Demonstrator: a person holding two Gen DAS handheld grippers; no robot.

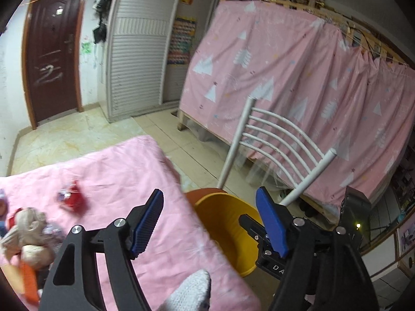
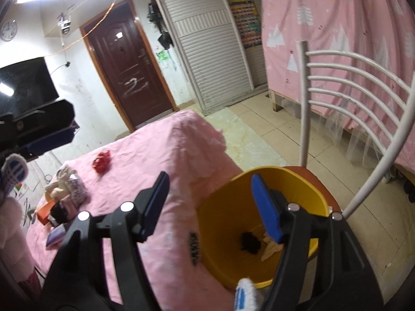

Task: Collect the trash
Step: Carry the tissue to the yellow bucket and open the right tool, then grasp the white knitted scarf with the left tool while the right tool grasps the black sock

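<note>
My left gripper (image 1: 208,223) and right gripper (image 2: 210,207) are black with blue ribbed pads. A yellow bin (image 2: 259,207) holds a black scrap (image 2: 250,242) and a cream scrap (image 2: 269,250). The desk cover (image 2: 145,165) is pink, the wrapper (image 2: 101,164) on it red. The curtain (image 1: 298,77) is pink with white trees; the chair (image 2: 363,90) is white.

Yellow bin (image 2: 259,207) on a chair seat, holding dark and pale scraps (image 2: 250,242); red wrapper (image 2: 101,164) at ten o'clock.
</note>
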